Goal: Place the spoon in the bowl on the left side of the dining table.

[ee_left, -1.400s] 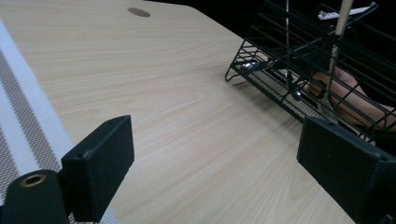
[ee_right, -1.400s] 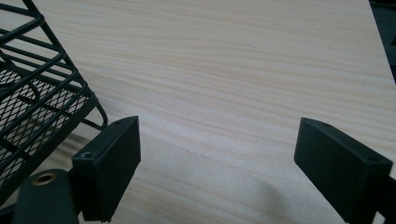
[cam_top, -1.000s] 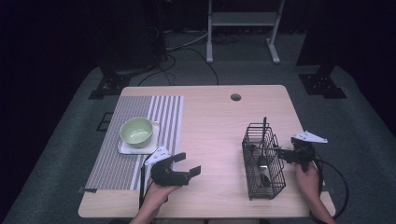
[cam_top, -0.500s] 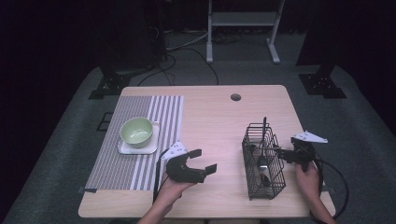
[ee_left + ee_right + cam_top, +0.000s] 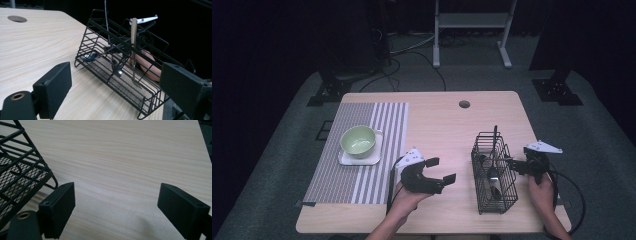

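Pale wood table (image 5: 442,125) under dim light, dark floor all around. Landmark: black wire basket (image 5: 493,172), standing upright near the table's right edge, cutlery inside. Among that cutlery, a dark-handled utensil (image 5: 495,136) poking up past the rim and a spoon (image 5: 492,176) lying lower down; seen in the left gripper view as a slim metal handle (image 5: 133,37) leaning inside the wires. Left gripper (image 5: 441,170) held above bare wood to the left of the basket, near but clear of it, jaws spread wide, pointed at the basket's side, nothing between them. Right gripper (image 5: 512,164) just beside the basket's right wall, jaws spread apart over empty tabletop, basket corner (image 5: 17,170) close at their left, not pinched. Farther left of the basket, well apart: green bowl (image 5: 358,140) on a white square plate (image 5: 374,159), both on a striped mat (image 5: 362,185).
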Demonstrator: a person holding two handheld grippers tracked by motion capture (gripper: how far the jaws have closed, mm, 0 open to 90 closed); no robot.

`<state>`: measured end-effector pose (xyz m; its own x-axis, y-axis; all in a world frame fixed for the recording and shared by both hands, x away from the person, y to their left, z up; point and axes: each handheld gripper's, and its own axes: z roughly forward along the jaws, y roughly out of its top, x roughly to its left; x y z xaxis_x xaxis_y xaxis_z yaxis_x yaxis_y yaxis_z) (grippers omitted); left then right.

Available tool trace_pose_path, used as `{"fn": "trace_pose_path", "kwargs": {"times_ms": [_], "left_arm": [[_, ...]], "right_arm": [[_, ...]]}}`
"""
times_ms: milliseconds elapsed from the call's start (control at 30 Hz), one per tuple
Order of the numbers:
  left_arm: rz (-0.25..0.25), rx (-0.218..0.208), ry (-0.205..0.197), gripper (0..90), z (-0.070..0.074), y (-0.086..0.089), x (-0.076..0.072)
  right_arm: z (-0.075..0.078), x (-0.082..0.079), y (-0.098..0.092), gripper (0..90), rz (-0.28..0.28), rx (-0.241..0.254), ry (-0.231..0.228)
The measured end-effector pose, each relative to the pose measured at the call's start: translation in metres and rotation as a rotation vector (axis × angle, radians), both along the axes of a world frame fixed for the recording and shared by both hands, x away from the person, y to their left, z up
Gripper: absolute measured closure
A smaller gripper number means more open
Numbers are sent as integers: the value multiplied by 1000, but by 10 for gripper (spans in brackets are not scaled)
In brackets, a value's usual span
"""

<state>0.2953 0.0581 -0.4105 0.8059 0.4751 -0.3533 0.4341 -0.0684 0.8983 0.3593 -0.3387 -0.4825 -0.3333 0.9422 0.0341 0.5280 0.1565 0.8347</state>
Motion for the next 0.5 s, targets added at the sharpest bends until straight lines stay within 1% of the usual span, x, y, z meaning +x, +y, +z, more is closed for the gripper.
{"fn": "trace_pose_path", "kwargs": {"times_ms": [33,133,367,500], "left_arm": [[-6,2,2,102,0,-4,1],[-10,0,6,103,1,-8,1],[-41,6,0,103,9,-26,4],[-48,6,-1,103,11,-31,4]], "right_arm": [[0,0,0,136,1,1,-1],[0,0,0,136,2,2,0],[0,0,0,136,3,2,0],[0,0,0,136,6,1,1]]}}
